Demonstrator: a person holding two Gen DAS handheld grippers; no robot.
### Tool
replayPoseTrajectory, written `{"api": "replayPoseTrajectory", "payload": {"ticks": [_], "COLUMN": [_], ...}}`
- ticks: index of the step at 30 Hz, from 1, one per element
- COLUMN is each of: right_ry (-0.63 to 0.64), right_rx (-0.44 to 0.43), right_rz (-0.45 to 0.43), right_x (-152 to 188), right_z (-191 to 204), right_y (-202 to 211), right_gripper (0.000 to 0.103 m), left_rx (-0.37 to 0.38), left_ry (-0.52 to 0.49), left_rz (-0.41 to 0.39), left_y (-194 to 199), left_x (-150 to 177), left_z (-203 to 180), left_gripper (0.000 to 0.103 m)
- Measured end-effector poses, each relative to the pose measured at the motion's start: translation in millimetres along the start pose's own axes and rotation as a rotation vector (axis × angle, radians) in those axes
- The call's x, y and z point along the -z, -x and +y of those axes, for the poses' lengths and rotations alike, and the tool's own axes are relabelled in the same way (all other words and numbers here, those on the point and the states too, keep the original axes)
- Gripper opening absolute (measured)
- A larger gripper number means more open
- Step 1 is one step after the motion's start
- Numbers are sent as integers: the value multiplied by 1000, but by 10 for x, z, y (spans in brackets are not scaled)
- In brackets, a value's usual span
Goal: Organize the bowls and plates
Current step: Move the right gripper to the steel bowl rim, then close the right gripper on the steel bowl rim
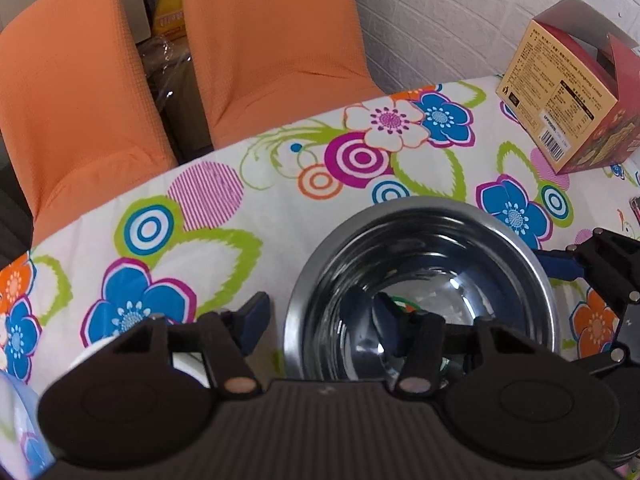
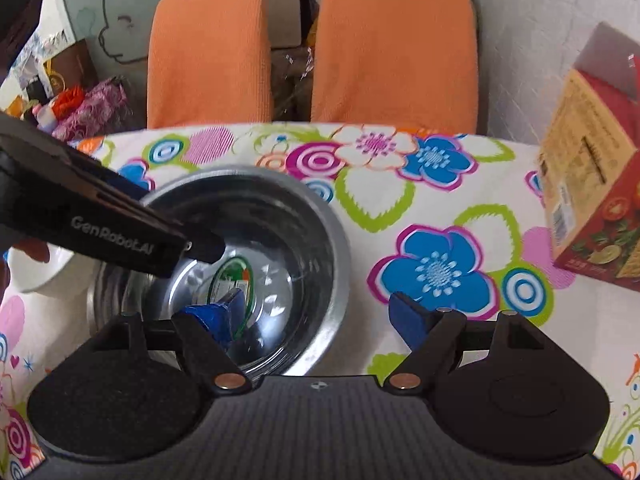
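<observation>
A steel bowl (image 1: 440, 248) (image 2: 304, 216) stands upright on the flowered tablecloth (image 1: 224, 224), with a round label (image 2: 236, 274) on its bottom. My left gripper (image 1: 318, 308) is open and straddles the bowl's left rim: one finger (image 1: 256, 312) is outside, the other (image 1: 384, 314) inside, and neither pad presses on the metal. My right gripper (image 2: 318, 302) is open too, astride the bowl's right rim, with its left finger (image 2: 228, 312) inside and its right finger (image 2: 406, 318) outside. Each gripper shows in the other's view, the right gripper (image 1: 592, 272) and the left gripper (image 2: 120, 232).
A white bowl (image 2: 36, 276) (image 1: 88, 356) sits just left of the steel one. A printed carton (image 1: 560, 92) (image 2: 592, 184) stands at the table's far right. Two orange chairs (image 2: 208, 52) (image 2: 392, 44) stand behind the far edge, with a white wall on the right.
</observation>
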State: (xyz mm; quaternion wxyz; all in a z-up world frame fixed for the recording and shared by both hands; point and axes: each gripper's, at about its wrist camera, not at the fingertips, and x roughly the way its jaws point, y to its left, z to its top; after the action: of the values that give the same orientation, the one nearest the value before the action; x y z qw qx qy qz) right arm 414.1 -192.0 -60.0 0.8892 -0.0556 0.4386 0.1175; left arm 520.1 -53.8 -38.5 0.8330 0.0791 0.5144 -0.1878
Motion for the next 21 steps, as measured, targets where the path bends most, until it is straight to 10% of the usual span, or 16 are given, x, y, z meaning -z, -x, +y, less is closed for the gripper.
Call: {"api": "replayPoseTrajectory", "payload": {"ticks": [13,21], "right_ry": [12,101], "right_rx": [-13,-80], "right_rz": [-65,-82], "right_x": [49,68], "right_z": [-4,72], "right_y": [18,44], "right_gripper": [70,46], "left_rx": [-9,7], "left_ry": [-26,12], "left_rz": [-26,-32], "left_y": [16,90], "left_x": [37,69], "left_z": [-42,-34], "left_gripper": [54,32]}}
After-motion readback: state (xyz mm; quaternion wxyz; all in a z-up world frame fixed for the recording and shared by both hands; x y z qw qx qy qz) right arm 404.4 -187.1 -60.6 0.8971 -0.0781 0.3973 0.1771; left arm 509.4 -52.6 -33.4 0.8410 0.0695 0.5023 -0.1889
